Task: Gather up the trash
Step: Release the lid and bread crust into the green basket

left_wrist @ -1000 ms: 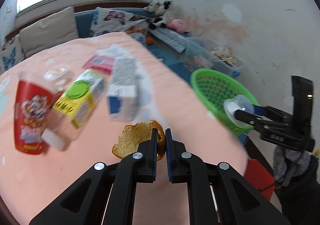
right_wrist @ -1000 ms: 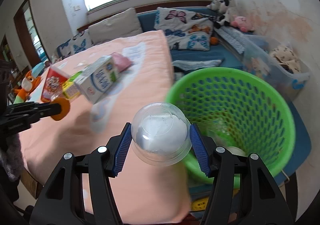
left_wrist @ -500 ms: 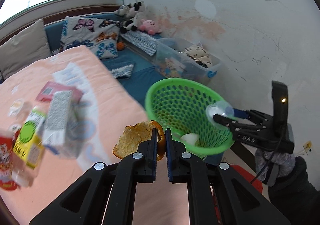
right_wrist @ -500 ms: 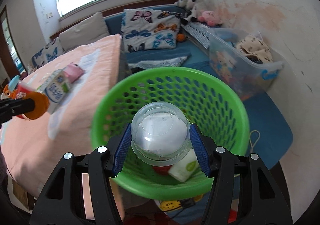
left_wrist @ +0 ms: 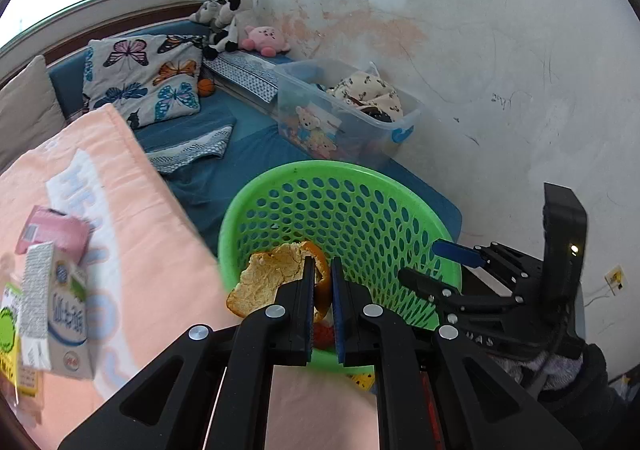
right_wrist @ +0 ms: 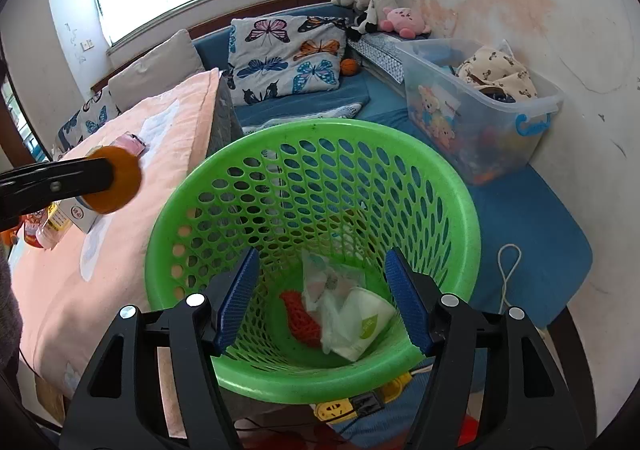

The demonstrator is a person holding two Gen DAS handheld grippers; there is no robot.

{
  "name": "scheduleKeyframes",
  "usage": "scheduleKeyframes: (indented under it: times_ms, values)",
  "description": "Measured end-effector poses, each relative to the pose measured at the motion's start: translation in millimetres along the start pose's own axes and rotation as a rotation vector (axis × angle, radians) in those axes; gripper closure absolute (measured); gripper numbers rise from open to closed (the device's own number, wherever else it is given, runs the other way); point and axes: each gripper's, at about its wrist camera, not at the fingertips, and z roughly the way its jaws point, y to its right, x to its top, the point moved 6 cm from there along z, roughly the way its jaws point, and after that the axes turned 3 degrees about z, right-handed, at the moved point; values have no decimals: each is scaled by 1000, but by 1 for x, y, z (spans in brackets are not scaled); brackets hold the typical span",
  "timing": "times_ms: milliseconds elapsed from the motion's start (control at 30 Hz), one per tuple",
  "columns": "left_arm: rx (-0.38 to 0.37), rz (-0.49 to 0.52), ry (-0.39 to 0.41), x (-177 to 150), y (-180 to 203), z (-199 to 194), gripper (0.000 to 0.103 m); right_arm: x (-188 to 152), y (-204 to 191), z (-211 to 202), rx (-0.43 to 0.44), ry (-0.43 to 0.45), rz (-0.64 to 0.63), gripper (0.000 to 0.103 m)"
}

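My left gripper is shut on an orange peel and holds it over the near rim of the green mesh basket. The peel also shows in the right wrist view, left of the basket. My right gripper is open and empty above the basket's mouth. It also shows in the left wrist view at the basket's right rim. White wrappers and a cup and a red net piece lie at the basket's bottom.
The peach-covered table at left carries a white milk carton, a pink packet and a yellow-green box. A clear storage bin stands behind the basket by the wall. A blue mat lies under it.
My right gripper has opened and the clear plastic cup it held is gone from its fingers. My left gripper has carried the orange peel rightward, from over the table to the basket's rim.
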Motion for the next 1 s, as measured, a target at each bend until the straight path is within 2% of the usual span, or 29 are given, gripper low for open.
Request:
scheduleKeyframes:
  times_ms: [367,467,567,600,633,800,1000]
  values:
    - [-19,0,-66,1,8,34,94,-3,7,-12,17,20,20,36]
    - [-11,6,-66,-1,7,35,84,-5,6,-13,18,21,23,36]
    - [-7,10,-54,-1,6,29,71,-5,5,-15,22,19,26,36]
    - [1,9,-50,-2,4,27,59,-5,4,-16,22,21,25,36]
    - [12,9,-42,-2,3,24,57,-5,2,-17,22,22,23,36]
    - [49,-2,-4,-9,-10,-1,56,-2,-11,-25,40,36,6,34]
    - [160,-21,34,-27,-41,-40,56,-1,-42,-28,70,37,-23,32]
